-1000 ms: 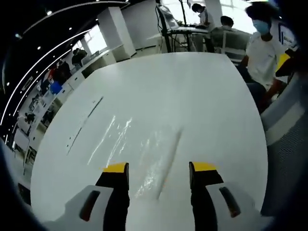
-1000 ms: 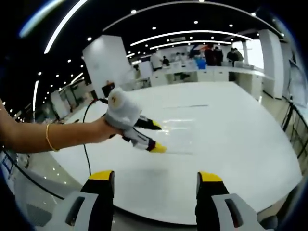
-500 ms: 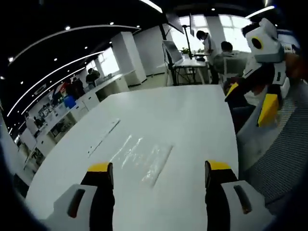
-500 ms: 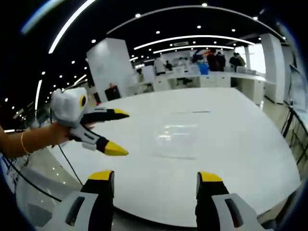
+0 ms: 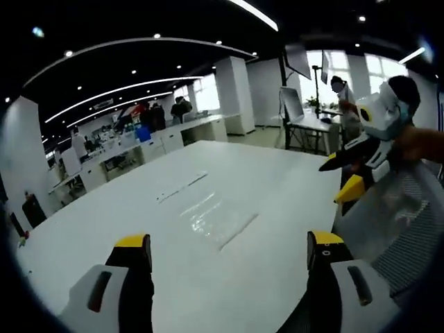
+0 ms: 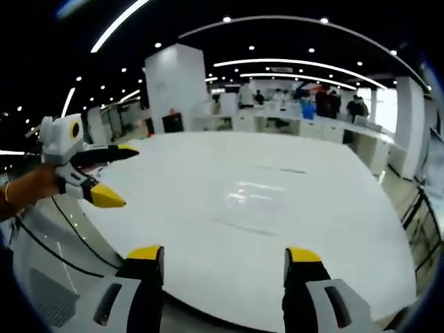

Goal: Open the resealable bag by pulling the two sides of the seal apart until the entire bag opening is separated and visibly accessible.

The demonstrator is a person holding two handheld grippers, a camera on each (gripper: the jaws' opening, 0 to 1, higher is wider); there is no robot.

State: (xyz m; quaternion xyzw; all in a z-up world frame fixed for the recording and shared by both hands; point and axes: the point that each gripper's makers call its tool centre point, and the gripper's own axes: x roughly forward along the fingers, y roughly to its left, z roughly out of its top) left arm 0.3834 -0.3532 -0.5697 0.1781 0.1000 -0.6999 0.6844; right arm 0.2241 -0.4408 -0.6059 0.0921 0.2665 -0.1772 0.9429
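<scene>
A clear resealable bag (image 5: 216, 216) lies flat on the white table (image 5: 139, 229), well ahead of both grippers. In the right gripper view the same bag (image 6: 258, 202) shows as a faint glossy sheet near the table's middle. My left gripper (image 5: 227, 243) is open, its yellow-tipped jaws held above the near table edge with nothing between them. My right gripper (image 6: 223, 253) is open too, hovering off the near edge. The other gripper shows in each view: the right gripper (image 5: 347, 177) at the right, the left gripper (image 6: 114, 177) at the left, jaws apart.
A thin strip (image 5: 182, 186) lies on the table beyond the bag. Desks, monitors and several people (image 5: 340, 97) stand around the room. A white pillar (image 6: 177, 87) rises behind the table. A cable (image 6: 62, 253) hangs below the left hand.
Both grippers have pulled back and up from the table. The left gripper, close over the bag a second ago, now sits far behind it. The bag lies where it was.
</scene>
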